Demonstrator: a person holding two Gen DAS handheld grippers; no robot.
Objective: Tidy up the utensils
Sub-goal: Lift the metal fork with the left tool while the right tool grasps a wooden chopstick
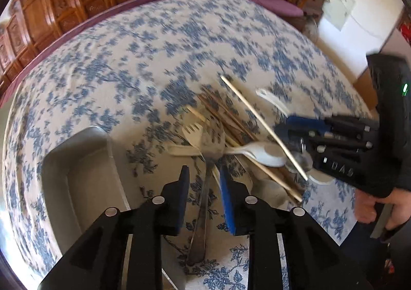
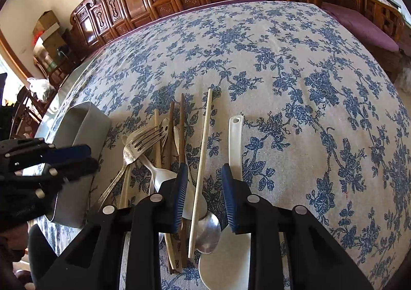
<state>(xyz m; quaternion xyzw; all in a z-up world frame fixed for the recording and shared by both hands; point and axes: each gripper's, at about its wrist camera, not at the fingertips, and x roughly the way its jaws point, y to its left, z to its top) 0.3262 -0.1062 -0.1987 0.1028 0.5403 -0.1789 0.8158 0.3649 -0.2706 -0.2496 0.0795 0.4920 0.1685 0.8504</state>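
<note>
- Straddling a metal fork's (image 1: 203,210) handle, the left gripper (image 1: 204,196) has its fingers apart, not pressing it.
- Pale chopstick (image 2: 201,169) lies between the right gripper's (image 2: 204,196) parted fingers, also ungripped.
- Utensils sit in a tangled heap on the counter (image 2: 295,64), beside the grey tray (image 1: 84,177).
- Risk: closing could snag neighbours such as the white spoon (image 1: 259,152), dragging the pile.
- Thin handles may slip out.
</note>
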